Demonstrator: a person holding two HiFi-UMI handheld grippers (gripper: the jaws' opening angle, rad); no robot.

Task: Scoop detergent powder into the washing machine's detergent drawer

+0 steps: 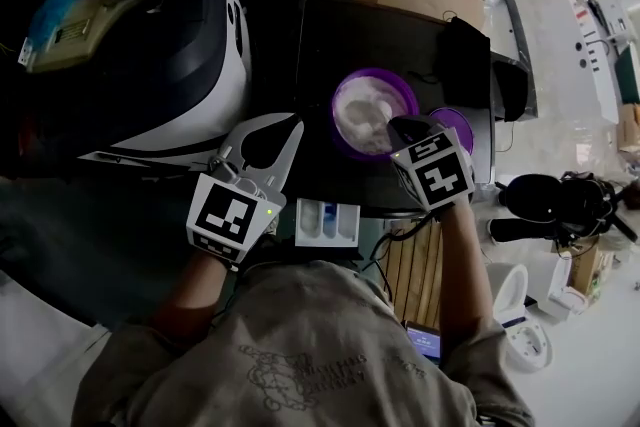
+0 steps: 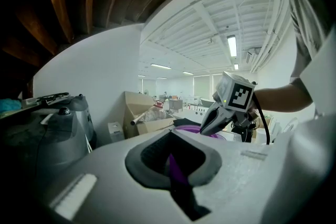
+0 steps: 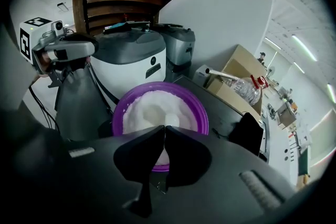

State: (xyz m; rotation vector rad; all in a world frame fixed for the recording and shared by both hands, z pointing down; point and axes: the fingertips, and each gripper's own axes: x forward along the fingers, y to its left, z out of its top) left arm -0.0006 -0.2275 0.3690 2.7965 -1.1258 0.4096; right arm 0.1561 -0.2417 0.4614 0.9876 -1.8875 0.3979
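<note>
White powder (image 3: 149,107), purple bowl (image 3: 202,119), right gripper (image 3: 164,129) — jaws pinching scoop (image 3: 169,120)

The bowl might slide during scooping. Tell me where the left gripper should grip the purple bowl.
Probably the left rim of the purple bowl, coming from the left: the rim there is thin and bare, whereas the right gripper sits over the powder at the near-right.
</note>
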